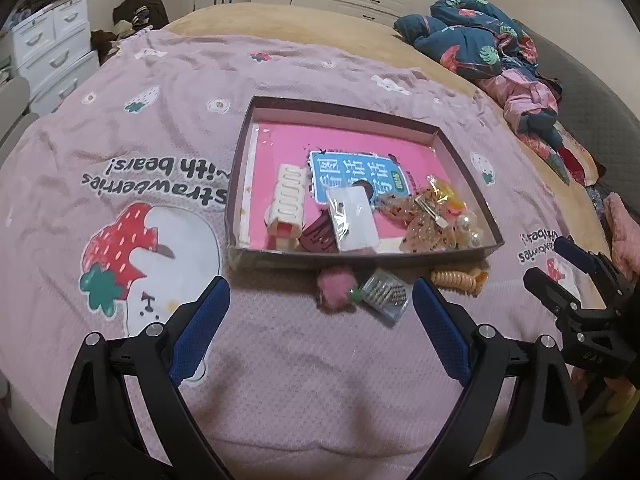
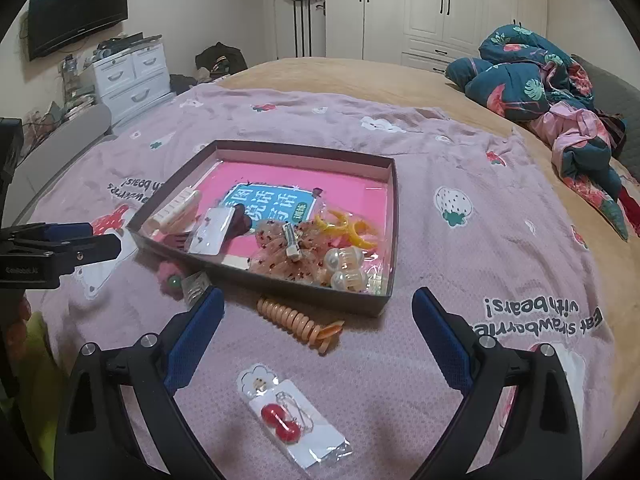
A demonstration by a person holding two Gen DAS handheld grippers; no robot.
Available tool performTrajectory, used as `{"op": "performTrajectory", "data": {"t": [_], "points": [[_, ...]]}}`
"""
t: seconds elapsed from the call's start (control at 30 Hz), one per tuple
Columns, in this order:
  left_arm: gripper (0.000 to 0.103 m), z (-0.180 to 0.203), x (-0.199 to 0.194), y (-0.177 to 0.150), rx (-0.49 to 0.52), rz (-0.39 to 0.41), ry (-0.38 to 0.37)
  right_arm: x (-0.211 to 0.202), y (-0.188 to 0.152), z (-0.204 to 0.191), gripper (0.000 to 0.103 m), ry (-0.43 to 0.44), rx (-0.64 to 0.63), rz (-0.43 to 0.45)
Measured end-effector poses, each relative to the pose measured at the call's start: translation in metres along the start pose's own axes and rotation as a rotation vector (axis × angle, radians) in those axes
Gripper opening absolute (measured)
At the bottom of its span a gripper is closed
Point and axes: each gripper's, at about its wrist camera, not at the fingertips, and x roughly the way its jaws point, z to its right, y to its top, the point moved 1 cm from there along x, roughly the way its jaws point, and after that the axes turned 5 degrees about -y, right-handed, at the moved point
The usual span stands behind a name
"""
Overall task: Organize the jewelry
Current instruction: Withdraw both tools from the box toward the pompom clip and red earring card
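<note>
Both grippers hover over the bed, fingers spread wide and holding nothing.

The left gripper (image 1: 320, 300) and right gripper (image 2: 316, 324) face the box (image 2: 394, 216) of hair accessories mid-bed; coil tie (image 2: 296, 320), pompom (image 1: 334, 286) and earring packet (image 2: 296, 428) lie outside its near wall.

Open right tool (image 2: 316, 336), coil hair tie (image 2: 298, 322), box (image 2: 280, 284)

Far ahead stand white panelled wardrobes (image 2: 440, 8); ahead-left, a white plastic drawer chest (image 2: 132, 76) under a black wall-mounted television (image 2: 78, 10).
</note>
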Motion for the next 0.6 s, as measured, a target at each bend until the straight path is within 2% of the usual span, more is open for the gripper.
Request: {"op": "performTrajectory", "data": {"t": [0.6], "points": [[0.086, 0.002, -0.007, -0.027, 0.017, -0.023, 0.008, -0.015, -0.029, -0.019, 0.094, 0.038, -0.044, -0.034]]}}
